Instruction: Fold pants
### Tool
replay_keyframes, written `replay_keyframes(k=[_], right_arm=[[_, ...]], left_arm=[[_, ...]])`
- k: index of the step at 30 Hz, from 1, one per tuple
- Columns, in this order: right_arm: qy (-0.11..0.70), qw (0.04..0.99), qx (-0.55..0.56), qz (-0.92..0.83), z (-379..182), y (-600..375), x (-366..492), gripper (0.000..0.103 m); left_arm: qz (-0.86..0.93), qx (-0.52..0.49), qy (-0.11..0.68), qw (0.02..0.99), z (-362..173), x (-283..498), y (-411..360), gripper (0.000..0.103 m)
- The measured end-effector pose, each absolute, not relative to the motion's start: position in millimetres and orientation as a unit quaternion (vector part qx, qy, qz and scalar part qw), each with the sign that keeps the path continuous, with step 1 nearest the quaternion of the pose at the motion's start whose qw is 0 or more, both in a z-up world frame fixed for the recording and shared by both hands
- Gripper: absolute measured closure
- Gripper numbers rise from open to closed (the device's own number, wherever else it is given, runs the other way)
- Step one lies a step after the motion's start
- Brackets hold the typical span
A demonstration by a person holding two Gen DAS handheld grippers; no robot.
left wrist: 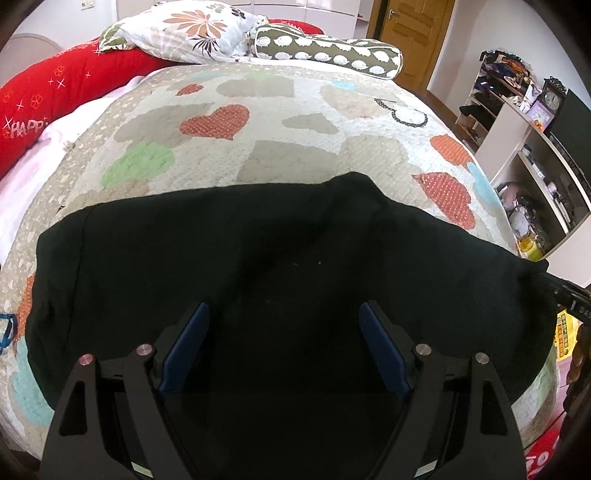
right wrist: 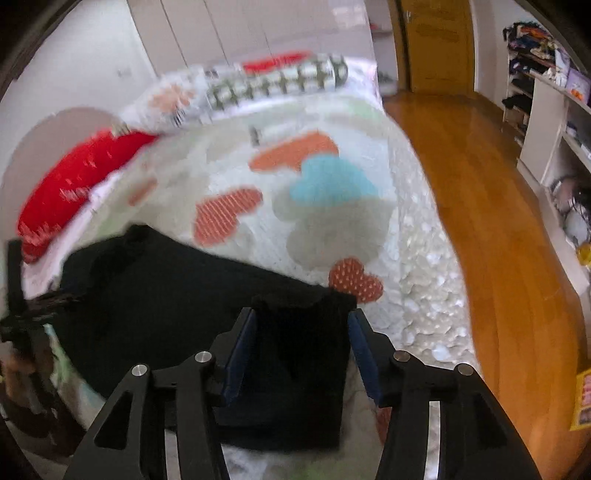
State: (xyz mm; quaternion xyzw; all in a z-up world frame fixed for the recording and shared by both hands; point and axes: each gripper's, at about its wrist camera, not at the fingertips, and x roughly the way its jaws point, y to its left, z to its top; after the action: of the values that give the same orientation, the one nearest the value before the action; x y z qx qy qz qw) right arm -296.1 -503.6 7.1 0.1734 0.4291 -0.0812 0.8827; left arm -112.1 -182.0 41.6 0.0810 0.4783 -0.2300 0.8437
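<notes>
Left wrist view: the left gripper (left wrist: 282,347) sits at six o'clock with its two blue pads (left wrist: 186,349) spread wide apart. Nothing is pinched between them. The black soft cloth pants (left wrist: 258,251) lie flat under and ahead of the gripper, filling the lower half of the view from nine o'clock to three o'clock. They rest on a pale quilted bedspread with coloured hearts (left wrist: 266,122). At twelve o'clock lies a white pillow with big flower prints (left wrist: 184,29), and next to it, toward one o'clock, a long brown bolster with white dots (left wrist: 328,50). A long red cushion (left wrist: 62,88) lies at ten o'clock. A white shelf full of small things (left wrist: 524,155) stands at three o'clock.

Right wrist view: this picture is blurry. The right gripper (right wrist: 301,350) is at six o'clock, its jaws partly open. A folded end of the pants (right wrist: 303,362) sits between the blue pads. The left pad looks close against the cloth, and a small gap shows by the right pad, so it is not squeezing the pants. The rest of the pants spreads out toward nine o'clock. The bedspread (right wrist: 332,229) stretches to twelve o'clock. A shiny orange-brown wood floor (right wrist: 491,221) runs from one o'clock down to four o'clock.
</notes>
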Motion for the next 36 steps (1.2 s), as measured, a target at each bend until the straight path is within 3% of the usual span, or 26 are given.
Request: replay_keyframes(k=[3,5,8,12,13,15,16,22,25,27,29,31,33,35,36], right_arm=[[0.392,0.896,0.195,-0.071,26,-506,-312,0.053],[0.376,0.899,0.209,-0.078,39,-512,-322,0.042],[0.348,0.907,0.223,-0.079,58,-522,-335,0.033],[0.389,0.899,0.179,-0.095,45,-515,-311,0.029],[0.399,0.895,0.175,-0.092,37,-515,-305,0.031],[0.423,0.885,0.173,-0.085,15,-513,-291,0.061],[0.436,0.881,0.161,-0.085,6,-510,-283,0.097],[0.365,0.914,0.149,-0.093,31,-512,-289,0.097],[0.39,0.902,0.151,-0.106,13,-519,-283,0.097],[0.4,0.895,0.163,-0.107,-4,-523,-281,0.094],[0.393,0.894,0.181,-0.115,-4,-528,-290,0.072],[0.38,0.895,0.204,-0.115,8,-532,-308,0.061],[0.373,0.899,0.203,-0.111,20,-529,-326,0.059],[0.378,0.899,0.193,-0.108,27,-519,-342,0.046],[0.382,0.898,0.192,-0.103,27,-514,-347,0.046]], left_arm=[[-0.228,0.076,0.477,0.845,43,-109,-180,0.02],[-0.23,0.072,0.477,0.845,44,-106,-181,0.02],[-0.232,0.078,0.473,0.846,45,-102,-188,0.02],[-0.239,0.081,0.466,0.848,49,-95,-203,0.02],[-0.237,0.086,0.466,0.848,48,-93,-208,0.02],[-0.236,0.094,0.465,0.848,46,-87,-219,0.02],[-0.234,0.098,0.465,0.848,44,-84,-223,0.02],[-0.203,0.121,0.467,0.852,30,-64,-244,0.02],[-0.191,0.12,0.461,0.858,21,-60,-247,0.016],[-0.189,0.121,0.456,0.861,20,-60,-247,0.016],[-0.194,0.111,0.456,0.862,23,-59,-243,0.016],[-0.2,0.093,0.459,0.86,26,-59,-236,0.016],[-0.199,0.083,0.462,0.86,29,-60,-228,0.016],[-0.199,0.076,0.461,0.861,33,-64,-220,0.016],[-0.199,0.072,0.46,0.862,36,-66,-216,0.016]])
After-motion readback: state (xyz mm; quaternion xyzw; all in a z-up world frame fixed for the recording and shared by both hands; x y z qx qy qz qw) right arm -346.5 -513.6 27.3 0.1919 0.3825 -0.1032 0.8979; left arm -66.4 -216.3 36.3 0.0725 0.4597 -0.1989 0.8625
